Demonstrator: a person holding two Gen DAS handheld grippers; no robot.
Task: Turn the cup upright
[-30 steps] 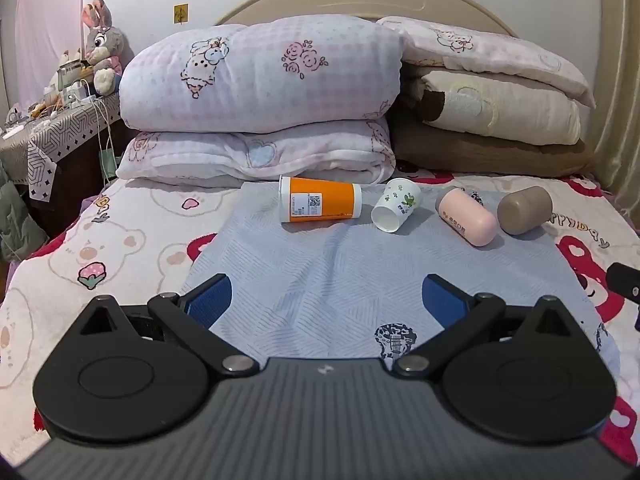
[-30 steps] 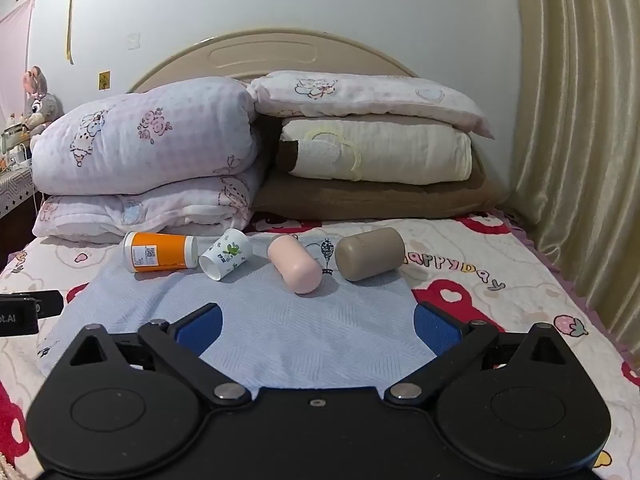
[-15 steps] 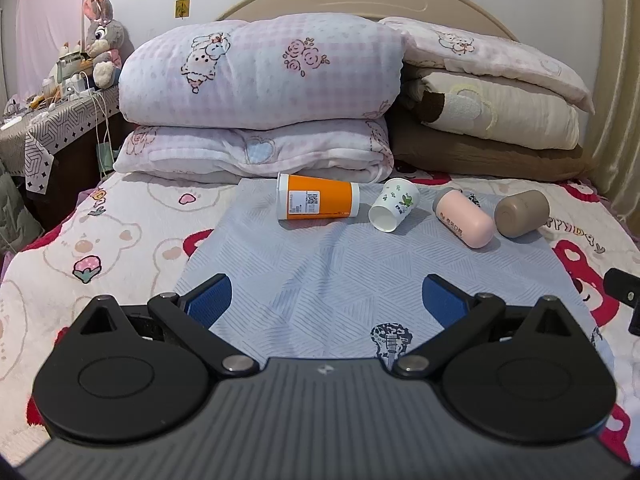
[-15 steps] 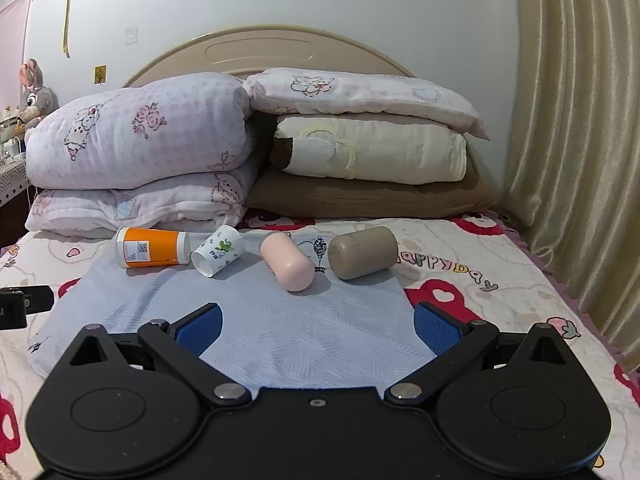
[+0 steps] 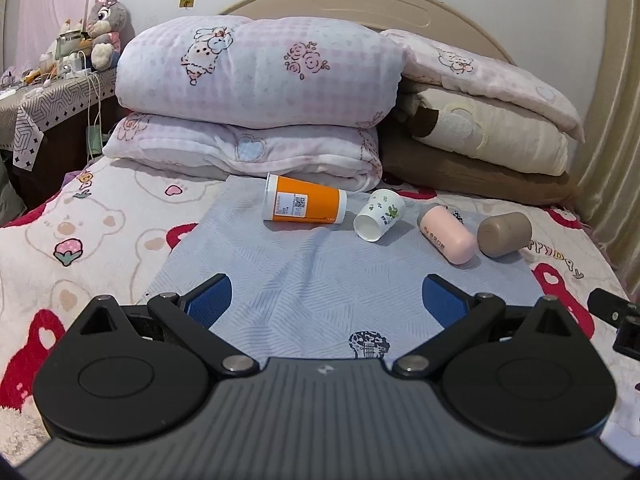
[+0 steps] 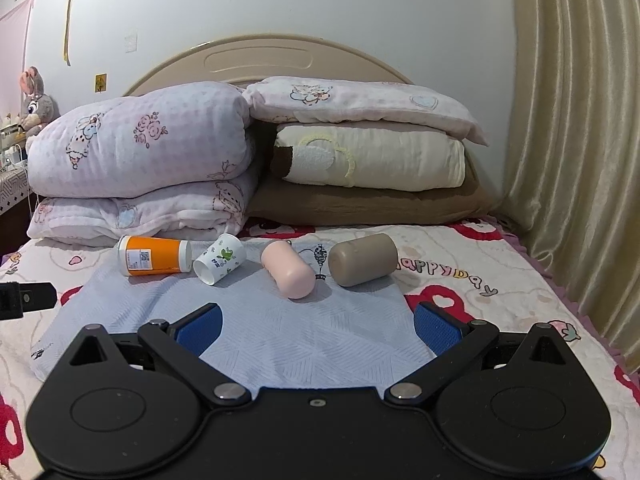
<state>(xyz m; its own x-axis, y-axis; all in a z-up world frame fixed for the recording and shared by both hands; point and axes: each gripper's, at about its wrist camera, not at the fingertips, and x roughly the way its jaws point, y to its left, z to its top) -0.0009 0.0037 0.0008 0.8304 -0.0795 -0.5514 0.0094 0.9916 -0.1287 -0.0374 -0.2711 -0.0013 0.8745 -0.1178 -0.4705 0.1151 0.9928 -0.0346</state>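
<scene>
Several cups lie on their sides in a row on a blue-grey cloth (image 5: 316, 280) on the bed: an orange cup (image 5: 304, 205), a small white cup with green print (image 5: 380, 215), a pink cup (image 5: 447, 234) and a brown cup (image 5: 505, 234). They also show in the right wrist view: orange cup (image 6: 154, 255), white cup (image 6: 220, 259), pink cup (image 6: 287, 268), brown cup (image 6: 363, 259). My left gripper (image 5: 326, 299) is open and empty, well short of the cups. My right gripper (image 6: 318, 327) is open and empty, short of the pink and brown cups.
Stacked pillows and folded quilts (image 5: 260, 92) stand right behind the cups against the headboard. A side table with a plush rabbit (image 5: 105, 16) is at the left. A curtain (image 6: 576, 160) hangs along the bed's right side. The cloth has bare room in front of the cups.
Both grippers have moved slightly forward toward the cups, which look a little larger. The jaws stay open. The cups have not moved.
</scene>
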